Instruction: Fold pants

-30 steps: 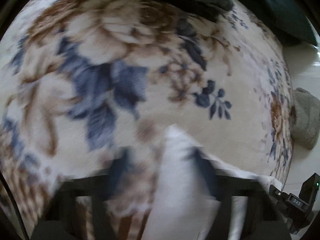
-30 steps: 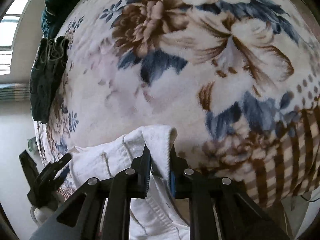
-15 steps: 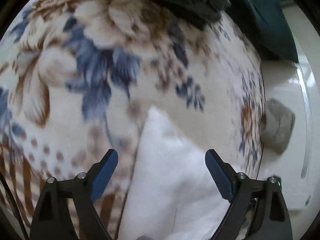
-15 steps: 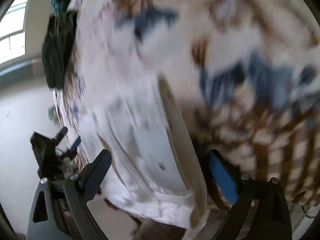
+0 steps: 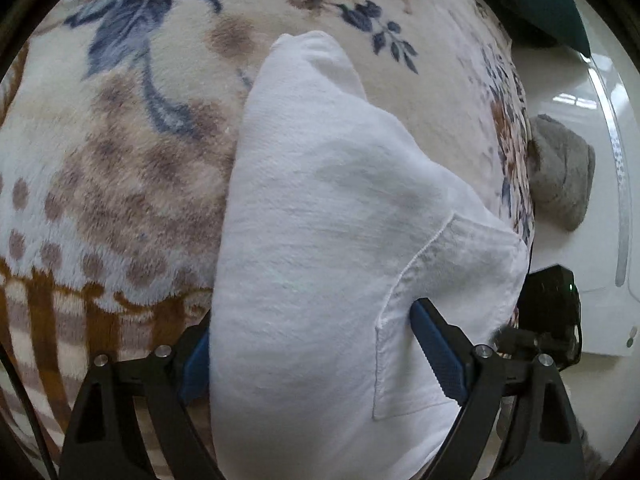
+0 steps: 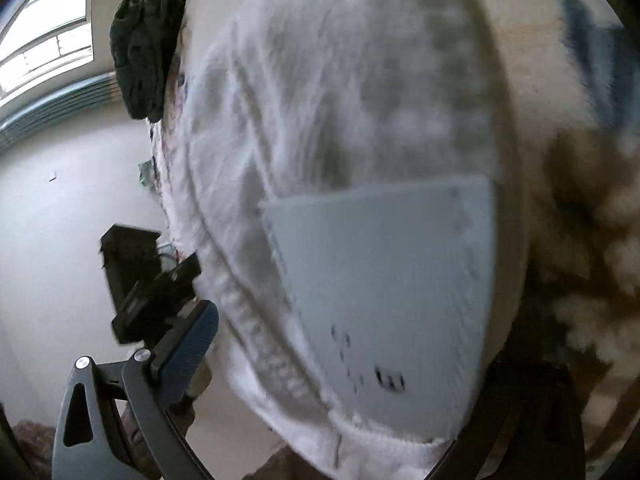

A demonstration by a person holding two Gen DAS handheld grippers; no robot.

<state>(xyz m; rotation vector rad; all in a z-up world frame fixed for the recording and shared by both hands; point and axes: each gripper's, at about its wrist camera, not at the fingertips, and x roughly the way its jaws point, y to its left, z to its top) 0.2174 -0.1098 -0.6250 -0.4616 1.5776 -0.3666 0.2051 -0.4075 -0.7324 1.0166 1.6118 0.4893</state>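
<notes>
White pants (image 5: 320, 220) lie folded on a floral blanket (image 5: 120, 140), a pocket seam showing at lower right. My left gripper (image 5: 316, 356) is open, its blue-padded fingers (image 5: 438, 344) spread on either side of the near end of the pants. In the right wrist view the pants (image 6: 340, 160) fill the frame, blurred, with a white label (image 6: 392, 292) and the waistband nearest. My right gripper (image 6: 340, 360) is open around them; the left finger (image 6: 188, 344) shows and the right one is in shadow.
Dark green clothes (image 6: 140, 40) lie at the blanket's far edge. A dark green cushion (image 5: 540, 0) sits at top right. A grey slipper (image 5: 560, 172) rests on the white floor (image 5: 568, 92) beside the bed. The other gripper (image 6: 140, 280) shows at the left.
Both grippers have opened and let go of the pants. They have moved in close over the folded pants, which now lie flat on the blanket.
</notes>
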